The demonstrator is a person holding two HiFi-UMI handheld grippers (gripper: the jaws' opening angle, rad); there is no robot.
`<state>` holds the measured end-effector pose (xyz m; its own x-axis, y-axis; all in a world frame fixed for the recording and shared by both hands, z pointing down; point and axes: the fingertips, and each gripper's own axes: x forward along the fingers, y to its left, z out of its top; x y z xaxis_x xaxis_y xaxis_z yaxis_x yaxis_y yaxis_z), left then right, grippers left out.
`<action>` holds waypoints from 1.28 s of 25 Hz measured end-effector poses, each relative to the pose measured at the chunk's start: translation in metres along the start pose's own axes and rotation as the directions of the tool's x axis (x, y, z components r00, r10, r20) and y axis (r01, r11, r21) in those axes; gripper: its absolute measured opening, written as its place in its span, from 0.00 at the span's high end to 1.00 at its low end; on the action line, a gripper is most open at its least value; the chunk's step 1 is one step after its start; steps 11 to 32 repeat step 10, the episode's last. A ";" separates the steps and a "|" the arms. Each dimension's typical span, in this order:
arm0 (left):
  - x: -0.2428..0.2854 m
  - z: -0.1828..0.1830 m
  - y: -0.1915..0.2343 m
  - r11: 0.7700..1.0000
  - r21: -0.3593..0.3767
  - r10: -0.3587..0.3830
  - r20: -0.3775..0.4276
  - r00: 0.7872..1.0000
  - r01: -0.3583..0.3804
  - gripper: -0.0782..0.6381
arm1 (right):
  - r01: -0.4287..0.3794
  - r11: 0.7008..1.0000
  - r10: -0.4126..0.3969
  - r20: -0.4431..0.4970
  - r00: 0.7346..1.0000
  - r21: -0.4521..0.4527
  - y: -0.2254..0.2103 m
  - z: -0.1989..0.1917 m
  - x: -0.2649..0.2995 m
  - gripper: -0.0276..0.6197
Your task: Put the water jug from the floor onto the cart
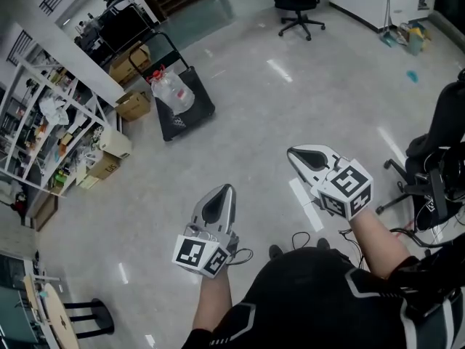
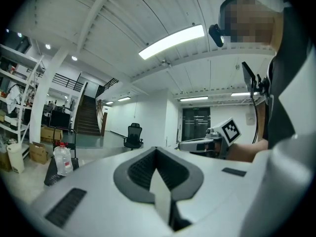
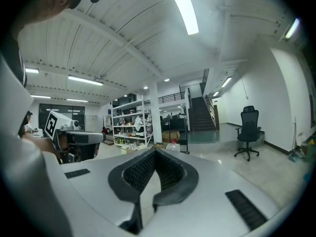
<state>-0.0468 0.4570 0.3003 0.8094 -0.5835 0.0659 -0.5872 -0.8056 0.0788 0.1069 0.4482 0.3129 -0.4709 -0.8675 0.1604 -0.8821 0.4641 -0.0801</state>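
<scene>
Left gripper [image 1: 225, 189] and right gripper [image 1: 294, 153] show jaws pressed together and empty, with the upright water jug [image 1: 172, 91] well off at eleven o'clock, seemingly on the cart [image 1: 197, 112], nearer the left.

The clear plastic water jug [image 1: 172, 91] stands on the black flat cart [image 1: 197, 106], ahead of you to the left. A brown cardboard box [image 1: 133, 105] lies just left of the cart, with the white metal shelf rack [image 1: 43, 122] farther left. Your left hand-held gripper [image 1: 225, 191] and right hand-held gripper [image 1: 295, 153] are side by side, well apart from the cart.
</scene>
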 end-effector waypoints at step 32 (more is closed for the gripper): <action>-0.002 -0.003 0.009 1.000 0.003 0.009 0.010 1.000 -0.009 0.90 | -0.005 1.000 0.005 0.006 1.000 -0.003 0.002 -0.003 0.010 0.95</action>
